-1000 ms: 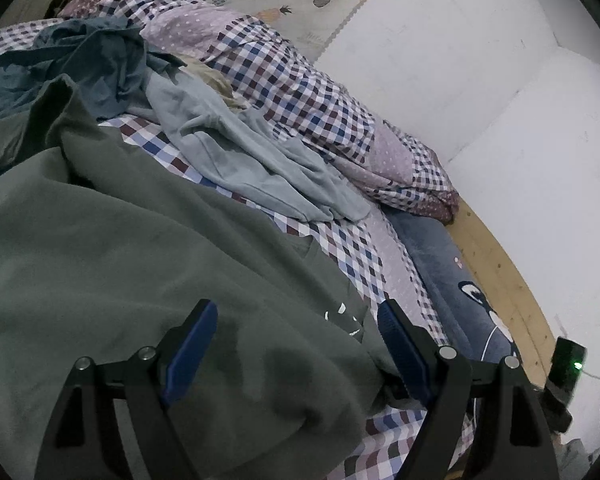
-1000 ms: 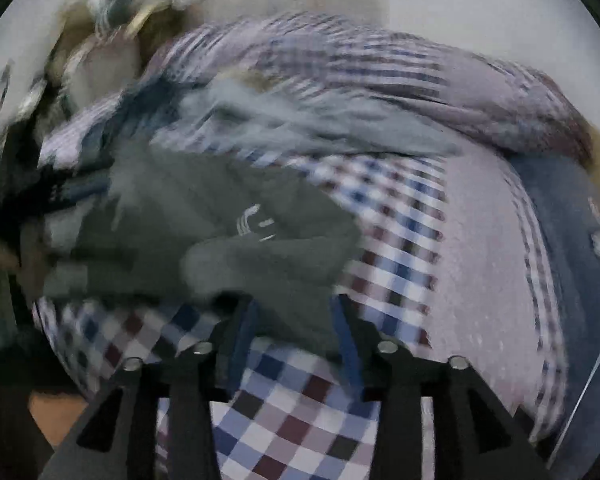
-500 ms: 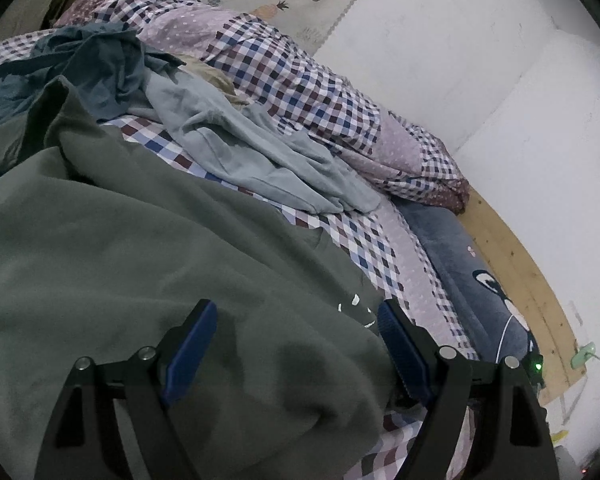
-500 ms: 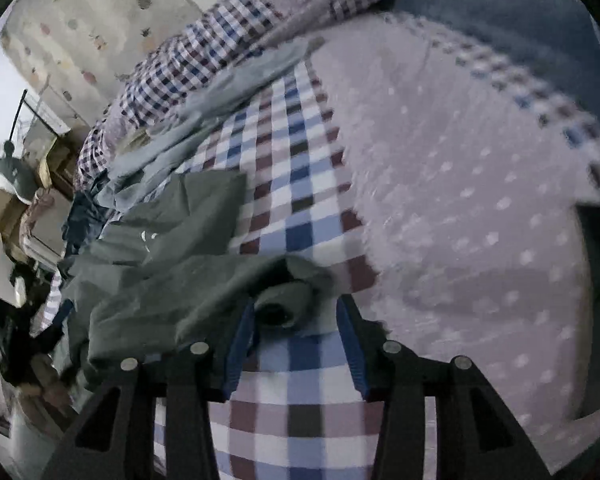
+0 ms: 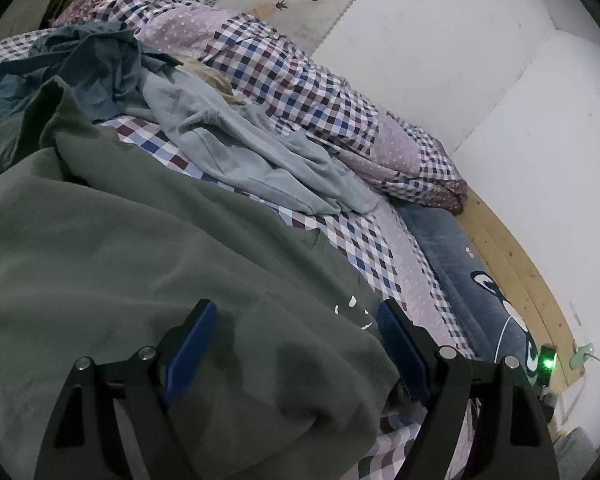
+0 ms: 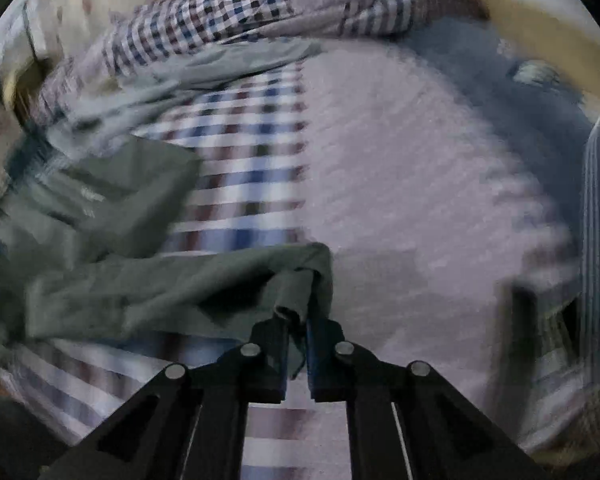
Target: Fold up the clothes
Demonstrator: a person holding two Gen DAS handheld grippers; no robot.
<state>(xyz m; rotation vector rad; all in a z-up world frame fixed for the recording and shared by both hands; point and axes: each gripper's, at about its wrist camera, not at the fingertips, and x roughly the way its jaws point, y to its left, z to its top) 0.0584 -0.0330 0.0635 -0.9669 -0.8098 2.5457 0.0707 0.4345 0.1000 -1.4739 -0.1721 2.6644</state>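
A large grey-green garment [image 5: 120, 264] lies spread over the checked bed sheet [image 5: 364, 240], with a small white print near its right edge. My left gripper [image 5: 296, 320] hovers open just above it, blue pads wide apart, nothing pinched. In the blurred right wrist view the same grey-green garment [image 6: 148, 280] stretches left, and its sleeve end sits bunched between the jaws. My right gripper [image 6: 298, 320] is shut on that sleeve end, low over the sheet.
A pale blue garment [image 5: 252, 152] and a dark teal one [image 5: 80, 68] lie crumpled farther up the bed. A checked quilt [image 5: 300, 80] is heaped along the white wall. A navy cartoon blanket [image 5: 472, 280] and a wooden bed edge [image 5: 516, 264] run on the right.
The right gripper's jaws closed onto the sleeve end that lay between them, and the gripper sank toward the sheet. The left gripper stayed open over the garment.
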